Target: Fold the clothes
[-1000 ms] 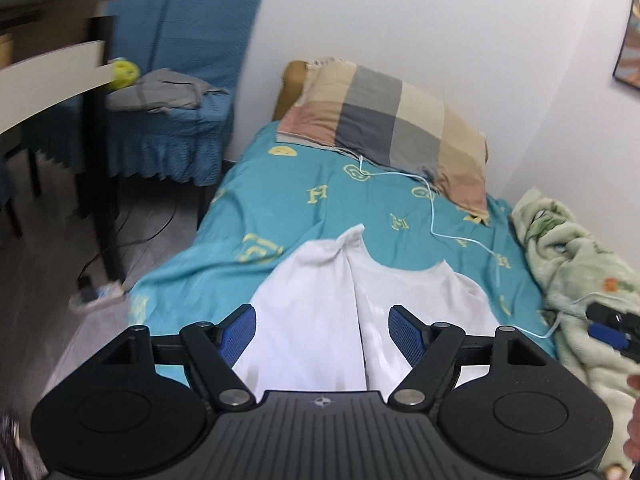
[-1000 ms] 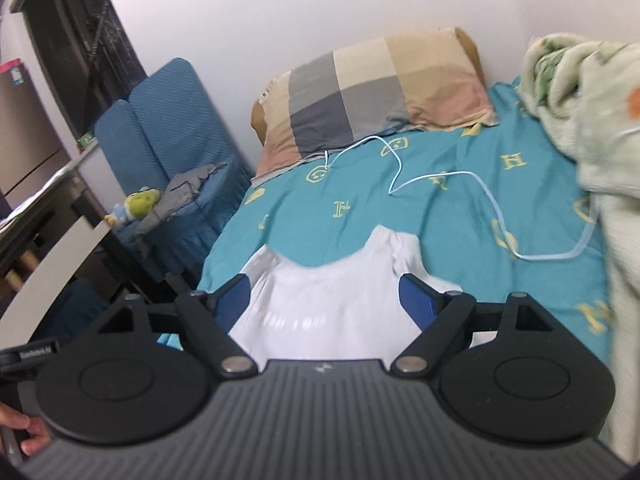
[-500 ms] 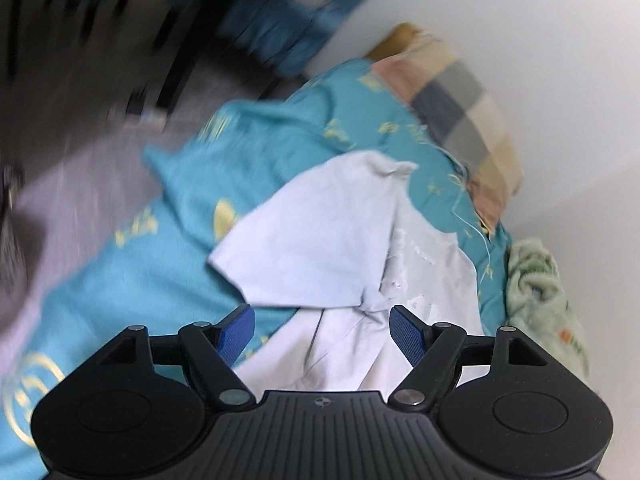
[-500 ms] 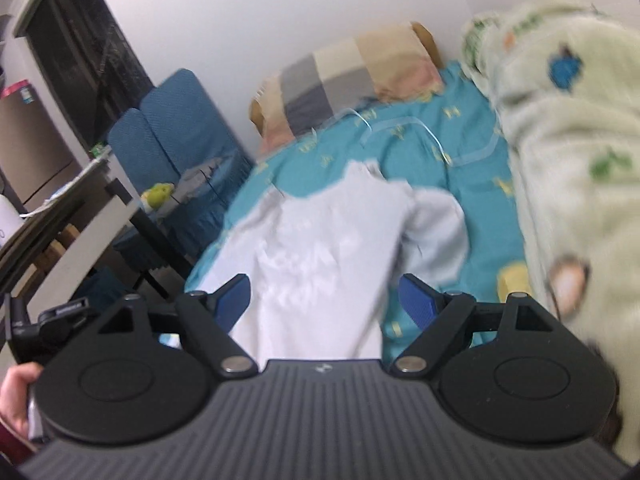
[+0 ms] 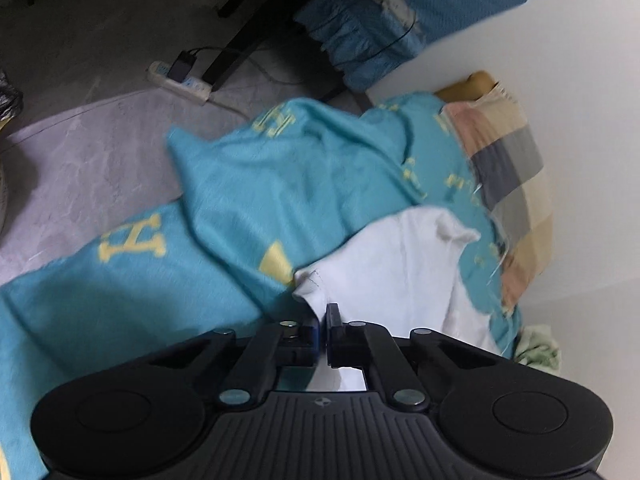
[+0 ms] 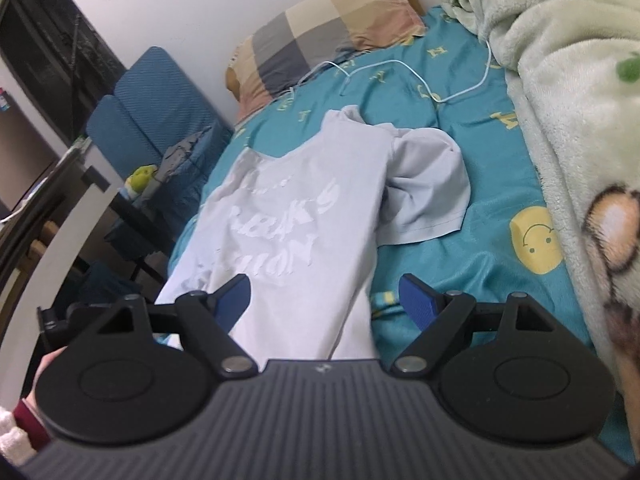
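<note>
A white T-shirt (image 6: pixel 304 216) with raised white lettering lies lengthwise on the teal bedsheet (image 6: pixel 492 168), one side folded over and a sleeve (image 6: pixel 432 196) spread to the right. In the left wrist view the T-shirt (image 5: pixel 400 268) shows near the bed's edge. My left gripper (image 5: pixel 323 320) is shut on the shirt's edge by the sleeve hem. My right gripper (image 6: pixel 326 300) is open and empty, hovering above the shirt's lower part.
A checked pillow (image 6: pixel 332 36) lies at the head of the bed, with a white cable (image 6: pixel 400 68) on the sheet. A fluffy green blanket (image 6: pixel 576 92) fills the right side. A blue chair (image 6: pixel 160 112) and a desk (image 6: pixel 48 216) stand left. A power strip (image 5: pixel 180 80) lies on the floor.
My left gripper has dropped and tilted toward the bed's left edge and shut on the shirt's edge. My right gripper has moved to the right and looks down the shirt, still open.
</note>
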`<action>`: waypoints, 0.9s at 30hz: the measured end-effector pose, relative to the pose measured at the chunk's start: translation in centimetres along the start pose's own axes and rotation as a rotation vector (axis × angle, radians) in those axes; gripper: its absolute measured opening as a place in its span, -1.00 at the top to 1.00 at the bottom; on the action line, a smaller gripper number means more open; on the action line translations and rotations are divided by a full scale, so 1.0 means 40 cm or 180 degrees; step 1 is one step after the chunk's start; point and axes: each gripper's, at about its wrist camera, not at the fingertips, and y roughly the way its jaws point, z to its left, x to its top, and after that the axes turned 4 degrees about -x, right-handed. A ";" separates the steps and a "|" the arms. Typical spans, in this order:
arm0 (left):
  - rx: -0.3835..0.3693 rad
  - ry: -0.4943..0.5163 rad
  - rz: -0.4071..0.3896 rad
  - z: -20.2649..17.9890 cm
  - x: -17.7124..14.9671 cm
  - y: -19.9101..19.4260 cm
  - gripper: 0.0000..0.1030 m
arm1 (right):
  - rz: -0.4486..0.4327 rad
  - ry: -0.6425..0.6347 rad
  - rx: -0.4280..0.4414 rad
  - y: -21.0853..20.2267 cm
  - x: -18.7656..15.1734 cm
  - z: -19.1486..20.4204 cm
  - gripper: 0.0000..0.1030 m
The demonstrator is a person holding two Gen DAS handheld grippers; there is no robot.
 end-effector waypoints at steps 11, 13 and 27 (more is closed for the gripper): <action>0.0032 0.0798 -0.0816 -0.255 0.258 -0.041 0.96 | -0.0139 -0.0268 -0.0161 0.056 0.020 0.003 -0.61; 0.0213 0.0949 -0.0913 -0.288 0.309 -0.016 0.96 | -0.0143 -0.0273 -0.0184 0.071 0.024 0.000 -0.61; 0.0425 0.0737 -0.0651 -0.162 0.363 0.154 0.95 | 0.0048 -0.0165 -0.0248 0.161 0.026 -0.034 -0.61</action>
